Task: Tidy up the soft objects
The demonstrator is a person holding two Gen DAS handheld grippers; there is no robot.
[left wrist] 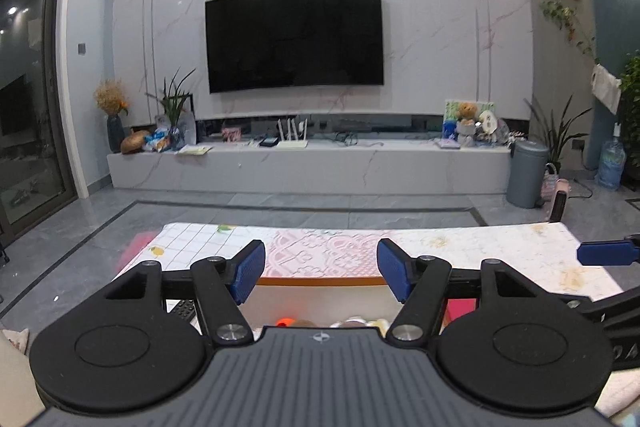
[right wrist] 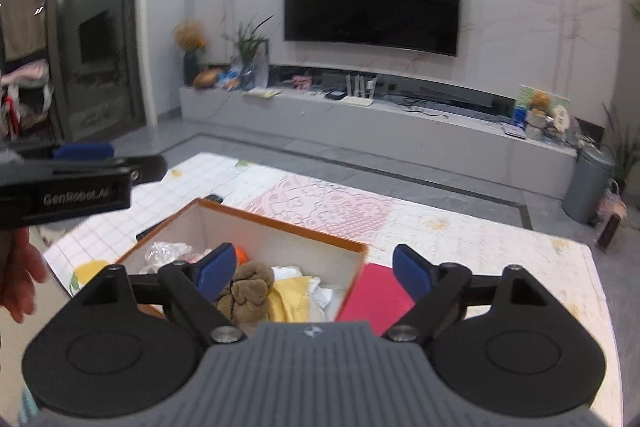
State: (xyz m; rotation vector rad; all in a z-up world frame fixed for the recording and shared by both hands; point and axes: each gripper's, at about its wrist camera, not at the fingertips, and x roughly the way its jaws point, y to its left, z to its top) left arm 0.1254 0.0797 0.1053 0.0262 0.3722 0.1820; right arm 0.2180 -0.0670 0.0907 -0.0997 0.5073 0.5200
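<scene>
An orange-rimmed box (right wrist: 280,223) with white walls stands on the table. Inside lie a brown plush cloth (right wrist: 248,291), a yellow cloth (right wrist: 294,297), a white cloth (right wrist: 320,291), an orange ball (right wrist: 241,255) and clear plastic (right wrist: 168,251). My right gripper (right wrist: 316,265) hangs open over the box, nothing between its fingers. My left gripper (left wrist: 320,263) is open too, empty, above the box's far rim (left wrist: 320,281). In the right wrist view the left gripper (right wrist: 80,163) shows at the left edge, with a hand (right wrist: 20,279) below it.
A flat pink thing (right wrist: 376,293) lies right of the box, a black remote (right wrist: 214,198) just beyond it. The table (right wrist: 480,239) has a patterned cover. Past it are grey floor, a TV cabinet (left wrist: 304,167), a wall TV (left wrist: 294,39) and a grey bin (left wrist: 527,173).
</scene>
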